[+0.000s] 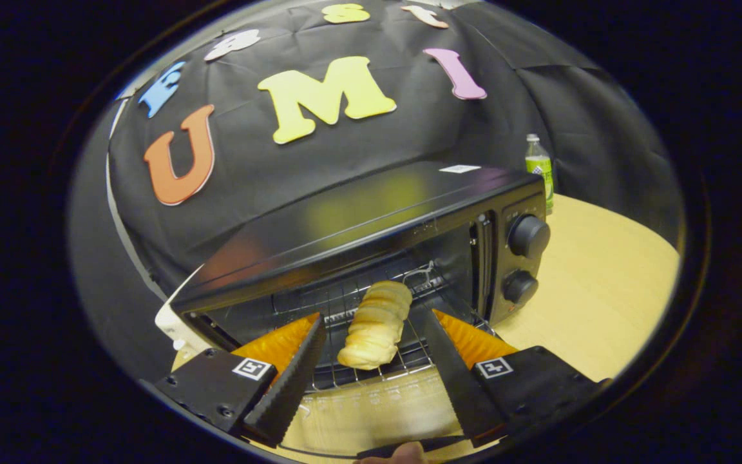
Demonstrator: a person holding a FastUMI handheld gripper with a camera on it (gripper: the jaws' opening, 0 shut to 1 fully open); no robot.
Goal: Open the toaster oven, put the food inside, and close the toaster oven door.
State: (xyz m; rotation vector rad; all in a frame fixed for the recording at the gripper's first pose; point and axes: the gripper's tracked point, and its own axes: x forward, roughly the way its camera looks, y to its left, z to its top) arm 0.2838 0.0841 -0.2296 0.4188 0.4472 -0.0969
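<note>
The black toaster oven (371, 212) stands on a light wooden table with its door (377, 412) folded down flat toward me. A long golden bread roll (374, 325) lies on the wire rack (413, 361) just inside the oven mouth, pointing inward. My gripper (374, 317) is open, with one finger on each side of the roll. Neither finger touches the roll; there is a gap on both sides. The fingertips reach about as far as the front of the rack.
Two round knobs (529, 236) sit on the oven's right panel. A green-labelled bottle (538, 167) stands behind the oven's right corner. The bare wooden table (603, 290) spreads out to the right. Part of a hand (403, 455) shows by the door's handle.
</note>
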